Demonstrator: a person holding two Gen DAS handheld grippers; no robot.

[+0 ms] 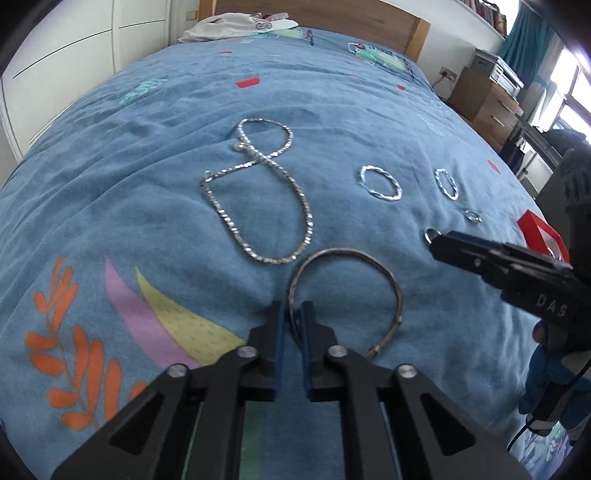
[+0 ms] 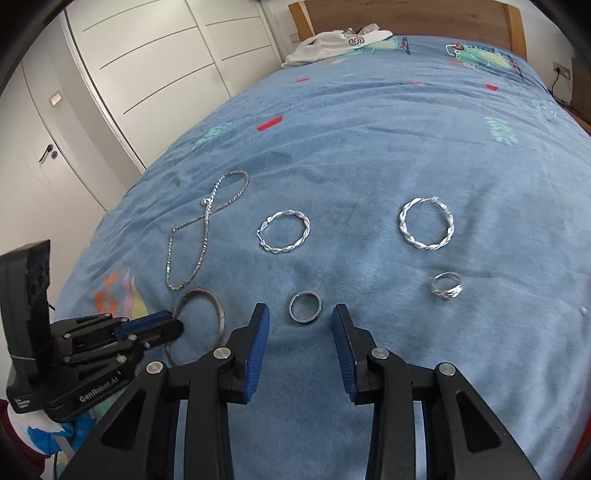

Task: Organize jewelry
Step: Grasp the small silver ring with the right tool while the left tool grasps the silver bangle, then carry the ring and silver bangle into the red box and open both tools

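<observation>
Jewelry lies on a blue bedspread point(image 1: 147, 192). My left gripper point(image 1: 291, 314) is shut on the rim of a thin silver bangle point(image 1: 384, 275), which also shows in the right wrist view point(image 2: 218, 306). A silver chain necklace point(image 1: 303, 206) lies just beyond it. Two twisted hoops point(image 2: 284, 236) point(image 2: 426, 223) lie further right. My right gripper point(image 2: 300, 321) is open, its fingers either side of a plain band ring point(image 2: 304, 307) on the cover. A patterned ring point(image 2: 447, 286) lies to its right.
A red box point(image 1: 535, 230) sits at the bed's right edge. White clothing point(image 2: 332, 44) lies by the wooden headboard point(image 2: 406, 14). Wardrobe doors point(image 2: 147, 74) stand left of the bed, a wooden drawer unit point(image 1: 484, 103) on the right.
</observation>
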